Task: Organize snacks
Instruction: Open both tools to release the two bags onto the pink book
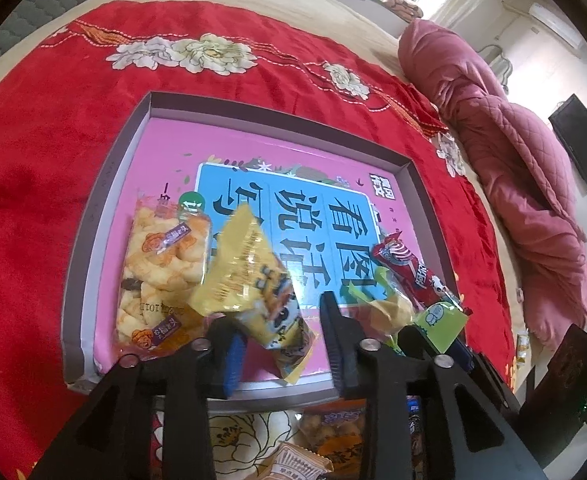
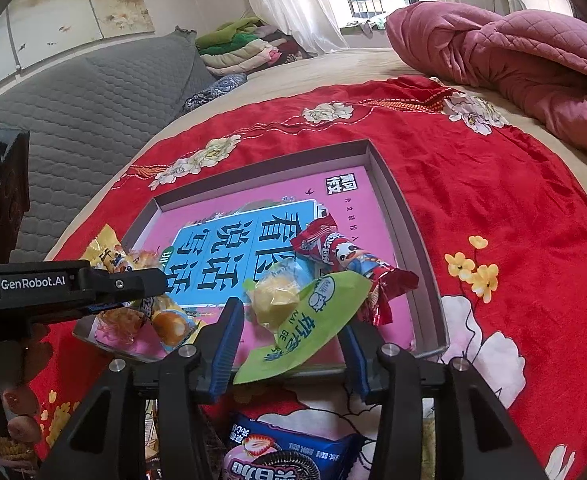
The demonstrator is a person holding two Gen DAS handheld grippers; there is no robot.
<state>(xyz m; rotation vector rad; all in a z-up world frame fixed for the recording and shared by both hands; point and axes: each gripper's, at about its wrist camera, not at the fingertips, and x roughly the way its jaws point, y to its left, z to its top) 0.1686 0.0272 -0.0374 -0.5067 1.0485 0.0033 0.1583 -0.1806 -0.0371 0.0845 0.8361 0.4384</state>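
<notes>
A shallow box tray point(image 1: 93, 216) with a pink and blue printed bottom lies on the red bedspread point(image 1: 33, 184). In it lie a clear bag of puffed snacks point(image 1: 161, 264) at the left and a red packet point(image 1: 405, 268) at the right. My left gripper point(image 1: 281, 324) is open, a yellow snack packet point(image 1: 249, 280) loose between its fingers over the tray. My right gripper point(image 2: 289, 320) is open, a green packet with a yellow sweet point(image 2: 305, 316) lying between its fingers at the tray's near edge point(image 2: 429, 312). The red packet point(image 2: 349, 264) lies just beyond it.
More snacks lie on the bedspread in front of the tray: an orange bag point(image 1: 337, 428), a beige packet point(image 1: 293, 464) and a blue cookie pack point(image 2: 289, 456). A pink quilt point(image 2: 505, 52) is heaped at the right. A grey padded sofa back point(image 2: 81, 112) runs along the left.
</notes>
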